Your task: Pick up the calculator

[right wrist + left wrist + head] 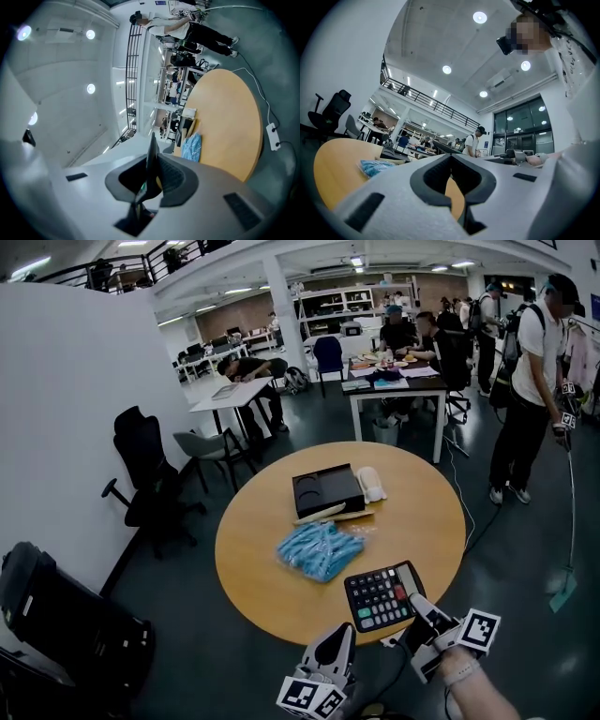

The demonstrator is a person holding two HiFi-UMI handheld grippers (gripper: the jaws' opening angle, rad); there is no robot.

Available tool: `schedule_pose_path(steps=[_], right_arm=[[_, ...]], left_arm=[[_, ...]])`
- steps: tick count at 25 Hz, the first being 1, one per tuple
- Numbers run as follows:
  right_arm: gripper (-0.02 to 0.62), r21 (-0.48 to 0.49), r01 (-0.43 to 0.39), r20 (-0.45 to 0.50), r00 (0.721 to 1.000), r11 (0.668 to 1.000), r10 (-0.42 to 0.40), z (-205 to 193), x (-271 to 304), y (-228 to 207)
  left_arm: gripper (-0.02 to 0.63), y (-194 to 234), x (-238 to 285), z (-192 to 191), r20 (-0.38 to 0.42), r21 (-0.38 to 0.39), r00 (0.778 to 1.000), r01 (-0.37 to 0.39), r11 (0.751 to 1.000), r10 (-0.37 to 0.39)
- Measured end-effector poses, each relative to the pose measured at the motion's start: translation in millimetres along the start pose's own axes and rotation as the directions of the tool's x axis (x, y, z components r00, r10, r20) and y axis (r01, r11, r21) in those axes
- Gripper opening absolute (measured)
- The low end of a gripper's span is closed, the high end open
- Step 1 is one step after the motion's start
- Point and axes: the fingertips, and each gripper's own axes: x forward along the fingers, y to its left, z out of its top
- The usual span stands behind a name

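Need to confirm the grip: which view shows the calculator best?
Head view: the calculator shows its whole keypad, with the right gripper clamped on its corner. The right gripper view shows only its thin edge between the jaws; the left gripper view gives no clear sight of it.

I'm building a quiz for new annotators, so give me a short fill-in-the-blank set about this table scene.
1. The right gripper is shut on the black ____ with coloured keys.
2. The crumpled blue plastic packet lies on the round wooden ____.
3. The left gripper holds ____.
Missing: calculator; table; nothing.
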Motion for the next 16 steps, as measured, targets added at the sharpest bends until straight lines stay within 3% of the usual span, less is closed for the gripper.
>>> schedule_pose_path(steps=[7,16], right_arm=[[0.054,0.100,-0.034,0.051,0.998,0.994,0.029,3.5,-6.0,-3.8],[0.054,0.109,-0.022,0.071,0.997,0.994,0.014,11.1,-15.5,-13.9]], left_arm=[[0.006,5.4,-1.3,-5.5,-0.027,-0.036,1.000,-0.010,0.999,0.009],[0.006,3.5,-6.0,-14.6,-0.070,-0.035,0.997,-0.020,0.999,0.017]])
